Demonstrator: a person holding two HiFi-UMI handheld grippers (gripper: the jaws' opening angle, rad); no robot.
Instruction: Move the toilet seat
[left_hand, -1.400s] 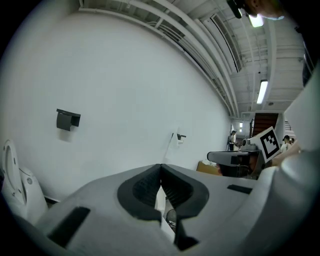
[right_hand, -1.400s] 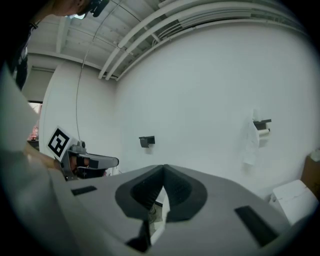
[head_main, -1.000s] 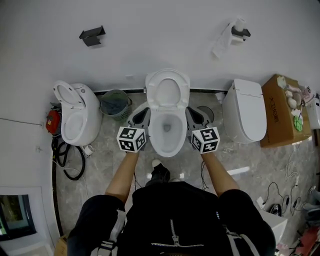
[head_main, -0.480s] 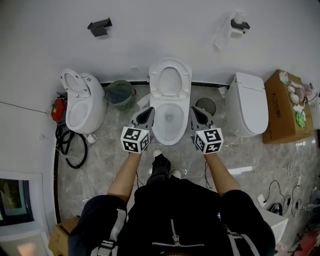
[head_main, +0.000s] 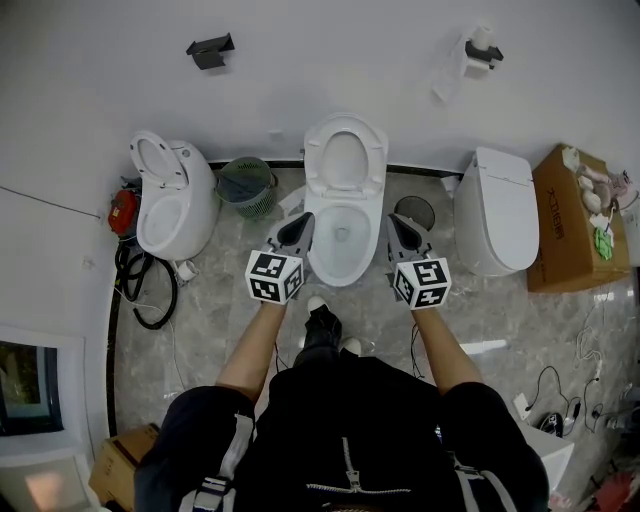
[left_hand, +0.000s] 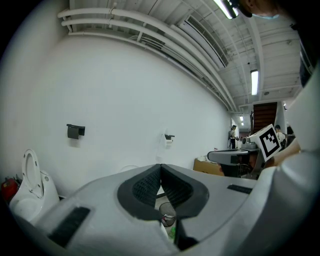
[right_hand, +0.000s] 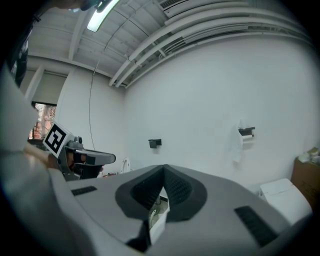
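Note:
The middle white toilet (head_main: 341, 240) has its seat (head_main: 346, 158) standing raised against the wall, and the bowl is open. In the head view my left gripper (head_main: 301, 224) hangs just left of the bowl and my right gripper (head_main: 399, 224) just right of it, neither touching it. Both point toward the wall. In the left gripper view the left gripper (left_hand: 160, 168) has its jaws closed together with nothing between them. The right gripper (right_hand: 163, 171) looks the same in its own view, shut and empty.
Another toilet (head_main: 172, 205) with a raised seat stands at the left, a closed-lid toilet (head_main: 496, 225) at the right. A green bin (head_main: 246, 185) and a small dark bin (head_main: 413, 211) flank the middle toilet. A cardboard box (head_main: 566, 222) sits far right, hoses (head_main: 140, 290) far left.
Both grippers have drawn back from the middle toilet toward the person, staying shut. The toilets now sit farther off and smaller in the head view.

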